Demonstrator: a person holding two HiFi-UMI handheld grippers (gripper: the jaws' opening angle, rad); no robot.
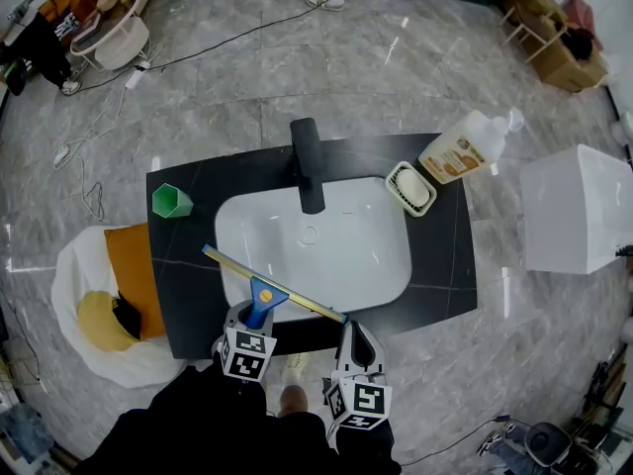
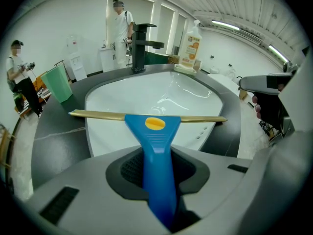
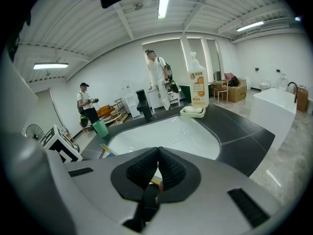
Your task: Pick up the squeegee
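At the bottom centre of the head view, the left gripper [image 1: 259, 310] has its jaws closed on the blue handle of the squeegee [image 1: 272, 287]. Just right of it, the right gripper [image 1: 354, 339] has its jaws shut and empty. The brass blade lies slantwise across the near rim of the sink [image 1: 346, 255], above the dark tabletop [image 1: 188, 265]. The hold sits low on a smooth, tapering handle, so on lifting the long blade may well swivel or slip, or its right end may knock the right gripper.
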